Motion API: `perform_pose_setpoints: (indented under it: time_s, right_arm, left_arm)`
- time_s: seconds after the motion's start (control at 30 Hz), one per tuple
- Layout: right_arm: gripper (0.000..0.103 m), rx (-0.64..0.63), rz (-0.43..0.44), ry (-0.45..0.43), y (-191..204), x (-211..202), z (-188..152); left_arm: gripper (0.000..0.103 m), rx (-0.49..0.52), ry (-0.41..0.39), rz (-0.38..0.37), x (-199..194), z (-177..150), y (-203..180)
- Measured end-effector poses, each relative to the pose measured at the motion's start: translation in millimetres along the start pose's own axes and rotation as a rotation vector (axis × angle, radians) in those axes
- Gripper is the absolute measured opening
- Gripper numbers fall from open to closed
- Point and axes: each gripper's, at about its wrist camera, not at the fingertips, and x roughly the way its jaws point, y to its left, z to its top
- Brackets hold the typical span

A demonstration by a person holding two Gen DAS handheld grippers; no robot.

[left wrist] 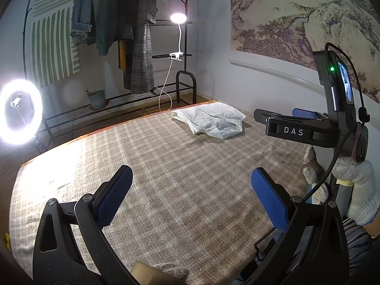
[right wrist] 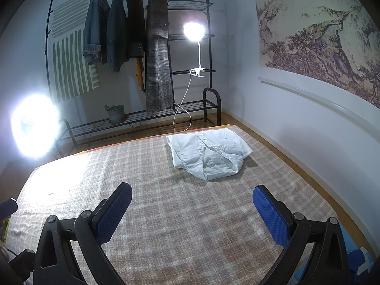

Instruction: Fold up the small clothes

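A small white garment (left wrist: 210,120) lies crumpled near the far right edge of the plaid cloth (left wrist: 166,178); it also shows in the right wrist view (right wrist: 209,154). My left gripper (left wrist: 190,190) is open and empty, held above the cloth well short of the garment. My right gripper (right wrist: 192,204) is open and empty, also short of the garment. In the left wrist view the right gripper (left wrist: 282,118) hangs at the right, held by a gloved hand (left wrist: 356,185).
A black clothes rack (right wrist: 166,47) with hanging coats stands beyond the cloth's far edge (right wrist: 118,144). A ring light (left wrist: 19,111) glares at the left, a clip lamp (right wrist: 193,32) on the rack. A potted plant (right wrist: 115,112) sits on the rack's low shelf. A wall runs along the right.
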Motion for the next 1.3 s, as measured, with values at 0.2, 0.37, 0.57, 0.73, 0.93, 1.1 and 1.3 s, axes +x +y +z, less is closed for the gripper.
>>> perform_pose_setpoints:
  time_s: [0.2, 0.37, 0.57, 0.73, 0.93, 1.1, 1.3]
  right_arm:
    - [0.103, 0.001, -0.001, 0.0, 1.4, -0.9, -1.2]
    - [0.103, 0.001, 0.0, 0.0, 0.9, -0.5, -1.0]
    - [0.103, 0.0, 0.001, 0.001, 2.4, -0.3, -1.4]
    - [0.103, 0.001, 0.0, 0.002, 2.2, -0.1, -1.5]
    - [0.103, 0.004, 0.002, 0.003, 3.9, -0.6, -2.7]
    - [0.103, 0.004, 0.002, 0.004, 4.4, -0.8, -3.0]
    - [0.103, 0.003, 0.003, 0.006, 4.7, -0.9, -3.1]
  left_arm:
    - [0.102, 0.0, 0.002, -0.001, 0.1, -0.4, -0.2]
    - [0.102, 0.001, 0.001, 0.0, 0.0, -0.3, 0.0]
    - [0.102, 0.002, 0.001, -0.002, 0.0, -0.5, 0.3]
    - [0.102, 0.001, 0.001, 0.0, 0.3, -0.8, -1.0]
    - [0.102, 0.0, 0.0, 0.002, 0.5, -0.6, -1.9]
    - [0.102, 0.001, 0.0, 0.003, 0.5, -0.6, -2.0]
    - [0.102, -0.001, 0.001, 0.002, 0.5, -0.9, -1.4]
